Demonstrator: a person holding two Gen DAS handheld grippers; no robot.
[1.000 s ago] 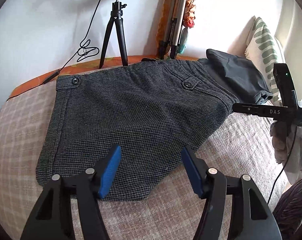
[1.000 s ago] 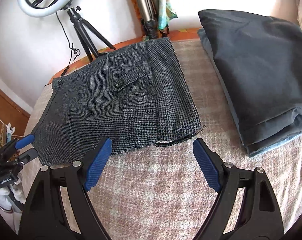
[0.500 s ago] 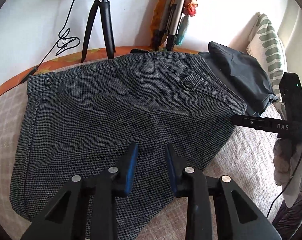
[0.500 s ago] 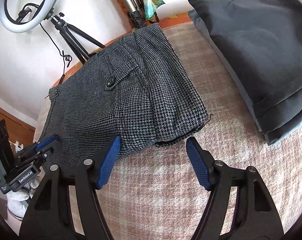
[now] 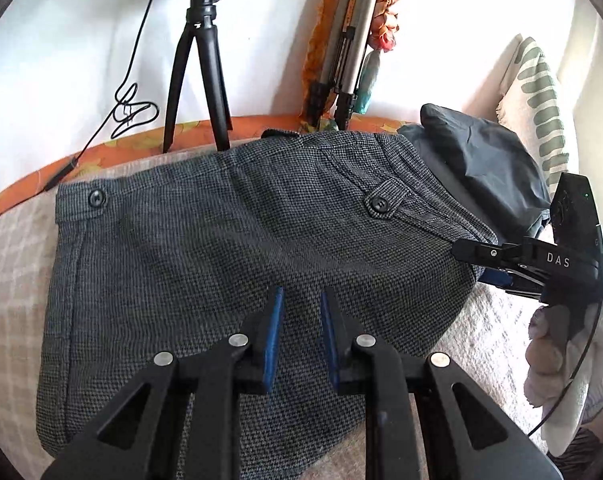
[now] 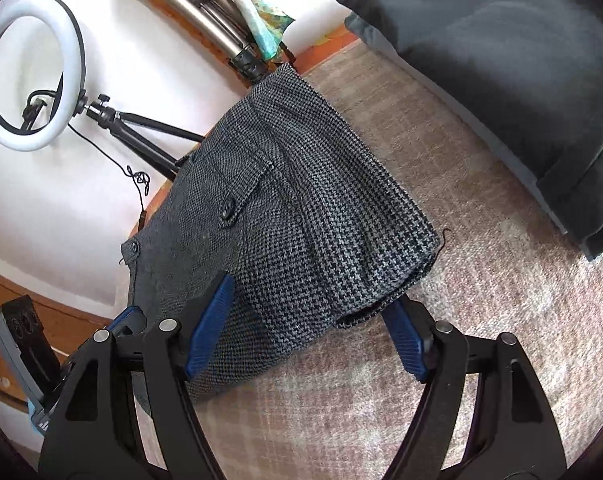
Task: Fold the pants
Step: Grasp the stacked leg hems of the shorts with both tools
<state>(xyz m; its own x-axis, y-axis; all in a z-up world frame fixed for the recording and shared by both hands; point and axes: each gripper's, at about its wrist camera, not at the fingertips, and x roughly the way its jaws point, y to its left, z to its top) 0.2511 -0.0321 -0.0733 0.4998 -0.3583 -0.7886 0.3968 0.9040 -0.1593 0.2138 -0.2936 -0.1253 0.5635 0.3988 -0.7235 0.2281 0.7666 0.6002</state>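
— What's the room like?
— I see a bed (image 6: pixel 441 208) with a pale checked cover against a white wall, a ring light (image 6: pixel 33 72) on a tripod, and folded dark trousers (image 6: pixel 501 60) alongside.
— Any writing?
— "DAS" on the right claw (image 5: pixel 467 250).
— And the pants?
— The houndstooth pants (image 5: pixel 229 248) lie flat on the bed. My left claw (image 5: pixel 300 312) is narrowed above them, nothing pinched; the right is spread around their folded edge.

Both handheld tools are matte black plastic frames with triangular cut-outs and round silver screws behind the jaws, which carry ribbed blue pads (image 5: pixel 271 340). The right gripper (image 5: pixel 479 266) bears white "DAS" lettering, trailing a thin black cable (image 5: pixel 573 384).
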